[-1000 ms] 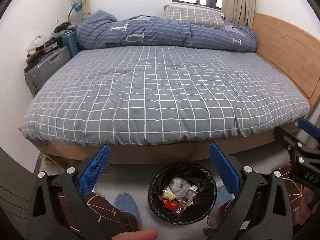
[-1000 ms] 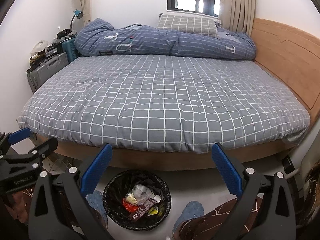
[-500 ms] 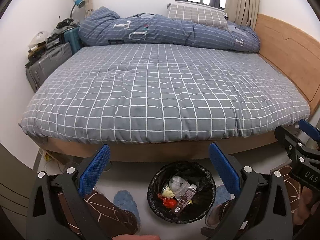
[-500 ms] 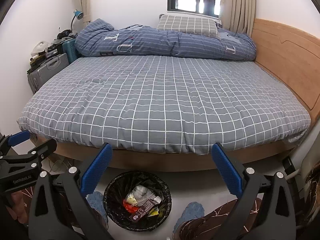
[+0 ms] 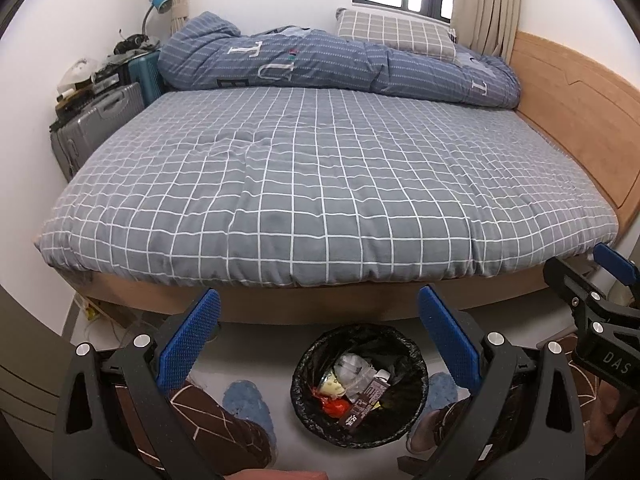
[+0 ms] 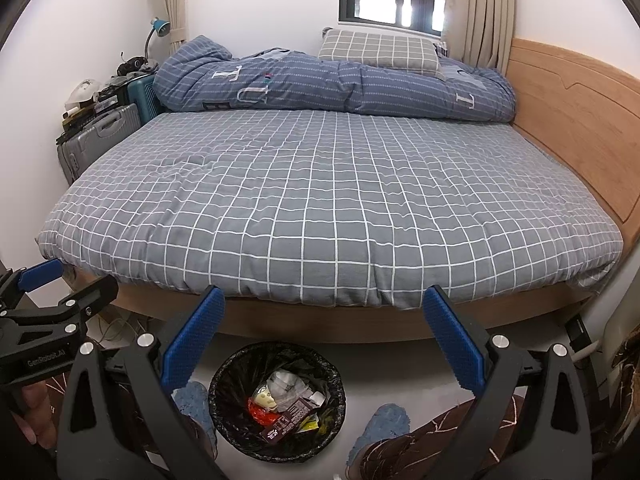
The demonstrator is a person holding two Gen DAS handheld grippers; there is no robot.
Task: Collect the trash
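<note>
Left wrist: left tongs spread wide, empty, above the bin; wrappers already inside. Bed shows no litter.

Right wrist: right tongs also wide, empty. Bin on floor between the feet. Looks essentially done.

The trash bin's near rim hides its lower inside, and the wrappers overlap, their print too small to read. The right gripper is cut off at the right edge in the left wrist view. The clutter on the far-left suitcases is indistinct.
</note>
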